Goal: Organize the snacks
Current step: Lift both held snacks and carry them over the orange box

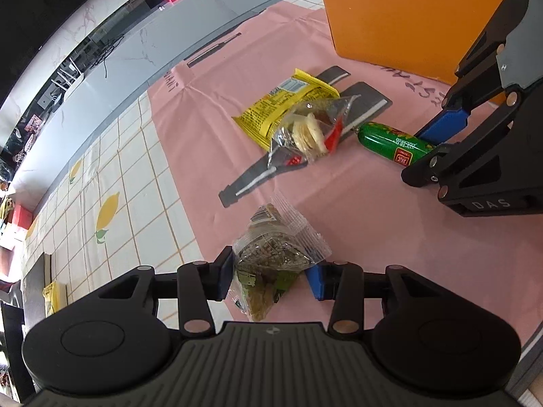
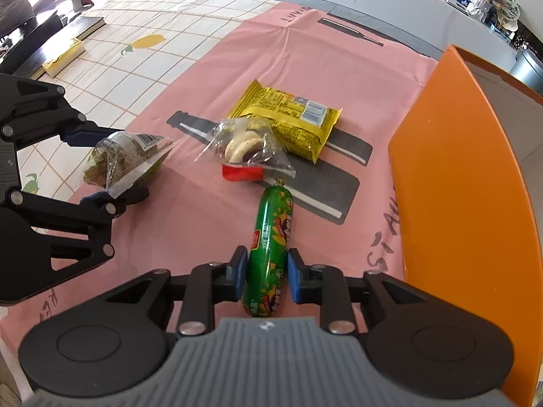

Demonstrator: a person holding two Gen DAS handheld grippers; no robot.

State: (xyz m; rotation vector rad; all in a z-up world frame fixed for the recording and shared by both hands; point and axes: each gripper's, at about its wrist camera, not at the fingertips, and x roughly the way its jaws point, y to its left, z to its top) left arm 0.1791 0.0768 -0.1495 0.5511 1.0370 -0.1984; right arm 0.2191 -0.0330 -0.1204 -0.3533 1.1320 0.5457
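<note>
**Both hand-held grippers grip snacks beside the orange box**

An orange box (image 2: 468,176) stands on the pink-covered surface (image 2: 210,68). The left hand-held gripper (image 1: 268,279) pinches a clear packet of greenish snack (image 1: 271,254); the right hand-held gripper (image 2: 264,273) clamps a green sausage (image 2: 269,247). Probably best: lift each straight up and clear the box wall before releasing.

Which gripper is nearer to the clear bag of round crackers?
Roughly equal, left perhaps slightly nearer. The left gripper, shut on the green-filled clear packet, and the right gripper, shut on the green sausage, flank the cracker bag.
</note>
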